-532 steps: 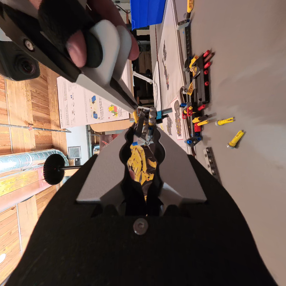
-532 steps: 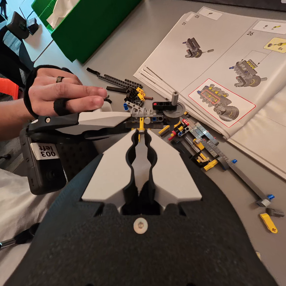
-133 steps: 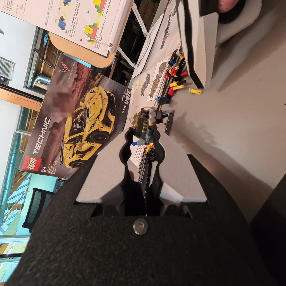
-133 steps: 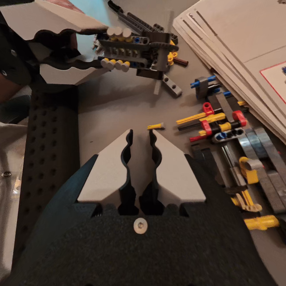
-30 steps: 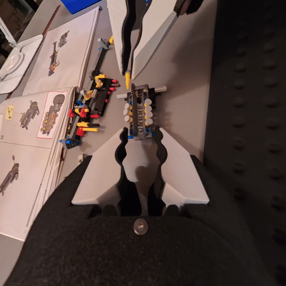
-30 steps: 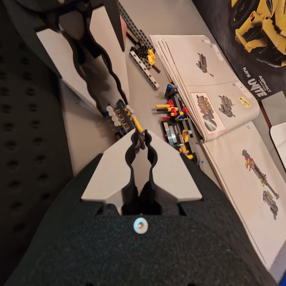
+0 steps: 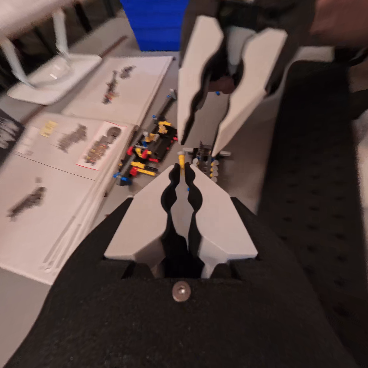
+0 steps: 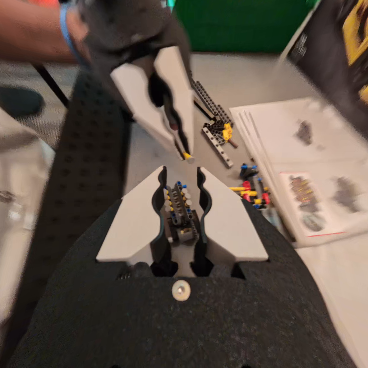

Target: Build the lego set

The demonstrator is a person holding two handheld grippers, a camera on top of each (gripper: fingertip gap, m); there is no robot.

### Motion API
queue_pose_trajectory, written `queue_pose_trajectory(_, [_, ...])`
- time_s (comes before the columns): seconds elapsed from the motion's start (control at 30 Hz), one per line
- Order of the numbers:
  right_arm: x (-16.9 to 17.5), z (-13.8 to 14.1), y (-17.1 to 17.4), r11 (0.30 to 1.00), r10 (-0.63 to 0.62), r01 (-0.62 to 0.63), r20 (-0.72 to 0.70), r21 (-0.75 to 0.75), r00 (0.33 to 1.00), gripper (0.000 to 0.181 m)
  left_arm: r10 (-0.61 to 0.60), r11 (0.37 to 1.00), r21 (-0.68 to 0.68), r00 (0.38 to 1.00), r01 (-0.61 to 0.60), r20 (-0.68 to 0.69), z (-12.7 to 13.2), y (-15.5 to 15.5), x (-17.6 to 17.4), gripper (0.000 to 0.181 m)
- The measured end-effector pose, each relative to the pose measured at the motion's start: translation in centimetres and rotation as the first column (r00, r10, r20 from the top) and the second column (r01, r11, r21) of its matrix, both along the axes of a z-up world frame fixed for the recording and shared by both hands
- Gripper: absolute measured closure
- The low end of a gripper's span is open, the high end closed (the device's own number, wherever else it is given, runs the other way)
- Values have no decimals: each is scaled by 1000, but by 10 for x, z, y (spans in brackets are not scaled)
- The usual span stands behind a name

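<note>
Engine block (two rows of grey and yellow cylinders already on it) is sitting on the desk, so an early sub-assembly looks mostly done, while loose parts at ten o'clock of it and the open booklet suggest plenty is left. Left tongs are pinching a yellow pin between nearly closed tips. Right tongs are standing wide apart, straddling the block without gripping it.

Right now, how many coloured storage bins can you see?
2: a blue bin, top of the left wrist view; a green bin, top of the right wrist view. More may be hidden.
</note>
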State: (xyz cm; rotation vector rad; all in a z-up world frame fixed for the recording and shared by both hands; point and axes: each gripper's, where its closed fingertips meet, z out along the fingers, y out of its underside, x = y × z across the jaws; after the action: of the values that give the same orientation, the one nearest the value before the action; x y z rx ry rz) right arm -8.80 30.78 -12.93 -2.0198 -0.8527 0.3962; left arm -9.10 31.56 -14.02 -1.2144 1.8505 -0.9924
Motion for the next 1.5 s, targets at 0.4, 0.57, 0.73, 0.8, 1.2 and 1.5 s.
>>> queue_pose_trajectory(0.4, [-13, 11, 10, 948, -36, -100, -415, -302, 909, 163, 97, 942, 296, 973, -157, 208, 18, 9, 0, 178])
queue_pose_trajectory(0.57, [-14, 17, 14, 947, -68, -94, -476, -308, 877, 167, 106, 907, 376, 967, -190, 232, 17, 10, 0, 178])
queue_pose_trajectory(0.73, [-13, 18, 15, 943, -88, -83, -483, -322, 871, 174, 113, 899, 386, 962, -206, 250, 18, 9, 1, 178])
queue_pose_trajectory(0.8, [-12, 18, 15, 940, -94, -79, -474, -333, 875, 174, 121, 893, 394, 959, -219, 258, 19, 9, 1, 178])
queue_pose_trajectory(1.2, [-4, -7, 8, 888, 10, -120, -244, -443, 970, 174, 137, 950, 269, 986, -158, 95, -10, -3, -4, 174])
queue_pose_trajectory(1.5, [9, -32, 9, 704, 465, -285, 119, -650, 877, 174, -74, 995, 64, 990, 82, -118, -48, -18, -4, 144])
